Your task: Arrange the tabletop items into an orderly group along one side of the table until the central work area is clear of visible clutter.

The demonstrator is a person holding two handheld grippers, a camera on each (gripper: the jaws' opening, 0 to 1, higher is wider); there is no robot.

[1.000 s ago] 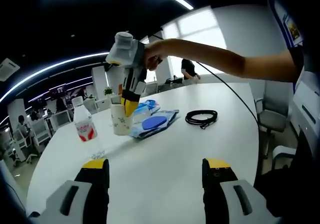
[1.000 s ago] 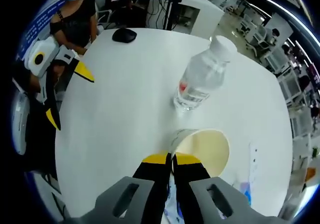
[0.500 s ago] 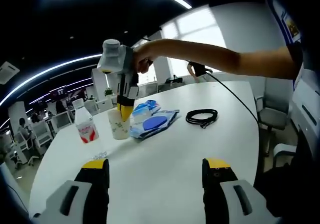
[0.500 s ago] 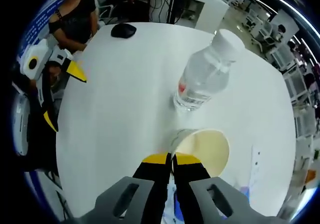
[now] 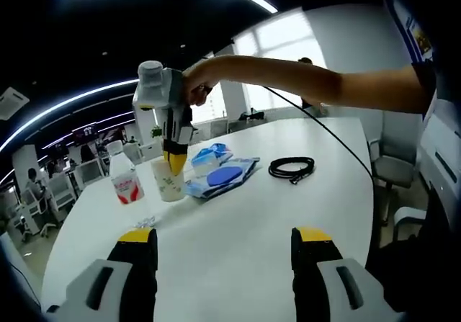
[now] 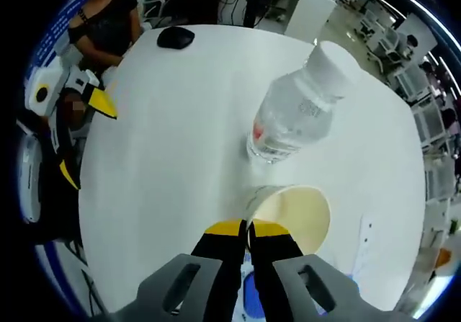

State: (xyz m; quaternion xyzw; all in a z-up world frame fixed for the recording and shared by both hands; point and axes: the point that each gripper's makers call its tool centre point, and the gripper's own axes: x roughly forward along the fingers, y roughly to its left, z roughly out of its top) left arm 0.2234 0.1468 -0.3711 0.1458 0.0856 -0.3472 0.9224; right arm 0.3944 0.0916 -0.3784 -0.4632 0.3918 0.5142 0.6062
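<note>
Between the yellow tips of my right gripper (image 6: 247, 228), pressed together with only a thin wall between them, sits the near rim of the cream-lined paper cup (image 6: 292, 214); I am clamped on that rim. From my left gripper view the same right gripper (image 5: 175, 165) comes down from above onto the cup (image 5: 168, 182), my forearm (image 5: 317, 84) stretching across the upper part of that view with a thin black cable trailing from the gripper.

Just beyond the cup in the right gripper view stands the clear plastic water bottle with a white cap and red label (image 6: 299, 109), upright, close to the cup; I cannot tell whether they touch. In the left gripper view the bottle (image 5: 122, 176) stands just beside the cup. On the cup's other side lies a blue and white plastic packet (image 5: 220, 175) with a round blue shape on it, its edge against or just beside the cup.

Farther along the white round surface (image 5: 245, 235) rests a coiled black cable (image 5: 291, 168), well apart from the packet. A dark computer mouse (image 6: 176, 37) lies at the far edge of the surface in the right gripper view.

My left gripper (image 5: 225, 237) hangs low over bare surface with its jaws wide apart, holding nothing; it also shows at the surface's edge in the right gripper view (image 6: 83, 138).
</note>
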